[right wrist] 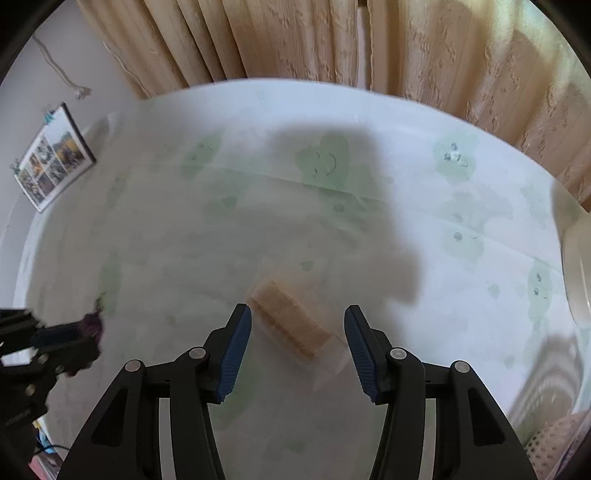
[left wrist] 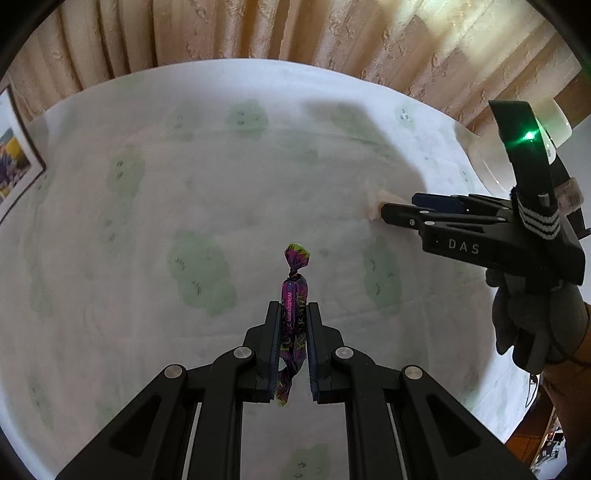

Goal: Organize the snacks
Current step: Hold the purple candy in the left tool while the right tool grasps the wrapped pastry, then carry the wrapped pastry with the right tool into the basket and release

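My left gripper [left wrist: 292, 308] is shut on a purple wrapped candy [left wrist: 293, 295] and holds it above the white tablecloth with green prints [left wrist: 147, 221]. In the right wrist view the left gripper [right wrist: 94, 325] shows at the left edge with the candy [right wrist: 92, 321], blurred. My right gripper [right wrist: 297, 314] is open, its jaws on either side of a tan wafer snack in clear wrap [right wrist: 291, 325] lying on the cloth. In the left wrist view the right gripper [left wrist: 384, 212] is at the right, with the wafer's end [left wrist: 375, 206] at its tips.
A white bowl [left wrist: 517, 147] stands at the table's right edge, also in the right wrist view [right wrist: 576, 266]. Beige curtains [left wrist: 295, 29] hang behind the table. A photo calendar [right wrist: 51, 162] leans at the left.
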Available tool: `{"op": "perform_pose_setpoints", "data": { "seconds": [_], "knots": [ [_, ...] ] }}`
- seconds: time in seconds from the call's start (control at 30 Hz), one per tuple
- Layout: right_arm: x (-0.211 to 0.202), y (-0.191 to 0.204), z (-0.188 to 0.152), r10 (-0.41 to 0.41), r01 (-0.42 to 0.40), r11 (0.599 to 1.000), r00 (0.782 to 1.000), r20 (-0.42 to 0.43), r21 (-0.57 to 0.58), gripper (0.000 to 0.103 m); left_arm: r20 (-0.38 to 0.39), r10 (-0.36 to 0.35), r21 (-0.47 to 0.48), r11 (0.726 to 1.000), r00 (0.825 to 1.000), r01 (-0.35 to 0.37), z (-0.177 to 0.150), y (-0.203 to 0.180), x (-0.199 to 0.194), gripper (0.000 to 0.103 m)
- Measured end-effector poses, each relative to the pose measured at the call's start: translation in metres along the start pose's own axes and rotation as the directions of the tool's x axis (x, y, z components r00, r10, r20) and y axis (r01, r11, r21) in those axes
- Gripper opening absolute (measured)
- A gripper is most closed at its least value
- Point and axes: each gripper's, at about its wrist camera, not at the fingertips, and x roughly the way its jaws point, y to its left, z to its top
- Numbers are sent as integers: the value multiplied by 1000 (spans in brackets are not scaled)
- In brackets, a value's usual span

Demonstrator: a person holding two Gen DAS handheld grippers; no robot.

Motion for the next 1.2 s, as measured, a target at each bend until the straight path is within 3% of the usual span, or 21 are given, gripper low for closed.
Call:
{"op": "perform_pose_setpoints", "data": {
  "seconds": [0.2,0.33,0.47,0.63,0.77,1.2],
  "knots": [
    [6,16,-13,-6,4,998,1000,-17,-70,53,-21,-2,-42,999,1000,1,-4,10,5,10],
    [5,24,-20,-62,61,994,998,-10,-86,38,-20,-5,-53,999,1000,4,-5,8,4,10],
    [-2,19,-26,-35,35,999,999,-12,-24,30,-19,0,-66,998,1000,-1,-8,8,2,11],
    [-22,9,-47,70,-70,994,998,5,80,29,-22,5,-83,997,1000,-7,-15,10,-3,11],
    [-42,3,-66,106,-109,986,994,32,125,29,-21,5,-74,997,1000,-6,-16,1,-6,11],
    [-125,-36,-128,81,-118,961,985,152,251,29,12,-12,4,1000,1000,12,-25,-52,-22,11]
  ]
}}
